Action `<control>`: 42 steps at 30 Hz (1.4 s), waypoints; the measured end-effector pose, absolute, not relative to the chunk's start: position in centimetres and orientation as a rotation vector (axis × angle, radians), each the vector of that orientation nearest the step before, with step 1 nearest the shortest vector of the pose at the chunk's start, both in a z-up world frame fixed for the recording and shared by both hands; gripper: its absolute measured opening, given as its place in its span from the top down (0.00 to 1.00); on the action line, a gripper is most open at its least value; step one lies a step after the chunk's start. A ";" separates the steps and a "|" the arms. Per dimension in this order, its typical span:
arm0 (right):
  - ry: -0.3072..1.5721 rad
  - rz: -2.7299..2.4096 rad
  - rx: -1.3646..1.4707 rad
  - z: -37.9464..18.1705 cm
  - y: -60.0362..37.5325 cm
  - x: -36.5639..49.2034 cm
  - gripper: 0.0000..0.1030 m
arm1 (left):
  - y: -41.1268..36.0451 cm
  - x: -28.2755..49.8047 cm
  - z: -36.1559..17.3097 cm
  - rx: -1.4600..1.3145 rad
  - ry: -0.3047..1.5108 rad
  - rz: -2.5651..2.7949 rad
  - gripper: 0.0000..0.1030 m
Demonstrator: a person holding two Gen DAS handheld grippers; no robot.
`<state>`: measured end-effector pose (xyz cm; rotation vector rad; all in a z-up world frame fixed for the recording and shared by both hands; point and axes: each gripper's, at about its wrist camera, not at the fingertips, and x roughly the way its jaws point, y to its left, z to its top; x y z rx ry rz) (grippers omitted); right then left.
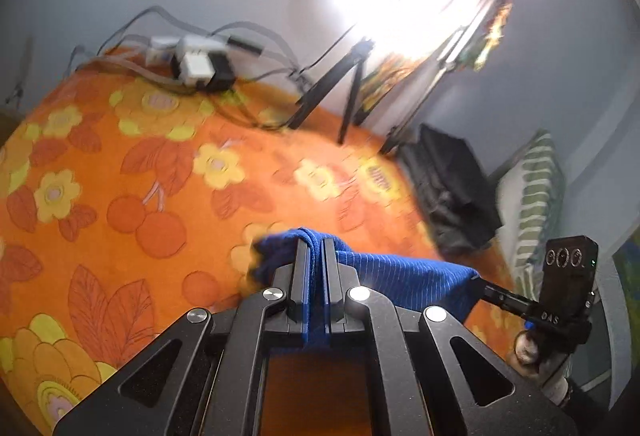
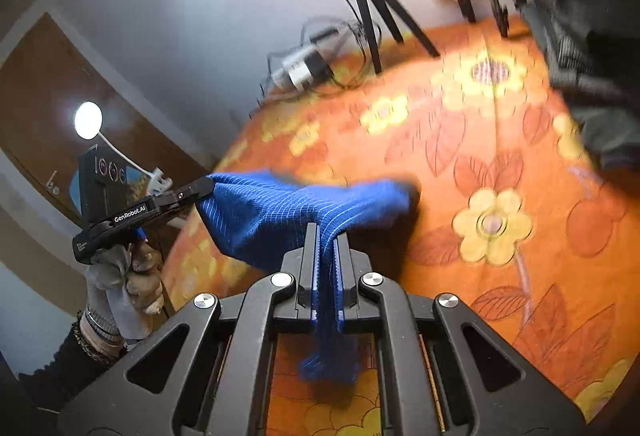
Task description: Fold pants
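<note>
Blue pinstriped pants (image 2: 276, 212) hung stretched between the left gripper (image 1: 317, 248) and right gripper (image 2: 327, 236), both clenched on the cloth above the orange floral bedspread (image 1: 132, 172), whose middle lay open; tripod (image 1: 332, 84) and cables (image 1: 240, 36) lined its far edge.

A bed (image 1: 132, 172) under an orange cover printed with yellow flowers and red leaves — along its far edge lie a tangle of cables with white and black adapters (image 1: 200, 66), tripod legs (image 1: 332, 88), a dark folded garment (image 1: 452, 188).
</note>
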<state>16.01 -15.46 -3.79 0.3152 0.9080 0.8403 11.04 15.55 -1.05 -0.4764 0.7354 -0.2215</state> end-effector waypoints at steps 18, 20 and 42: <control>0.786 0.891 0.302 0.5 -25.2 3.6 0.94 | 8.3 -2.0 0.8 -0.540 0.762 -0.263 0.97; 0.824 0.904 0.324 -0.5 -25.8 2.4 0.94 | 8.1 -3.1 0.1 -0.572 0.794 -0.252 0.97; 1.082 0.788 0.404 -8.2 -24.6 12.2 0.94 | 9.6 7.5 -6.7 -0.682 0.983 -0.174 0.97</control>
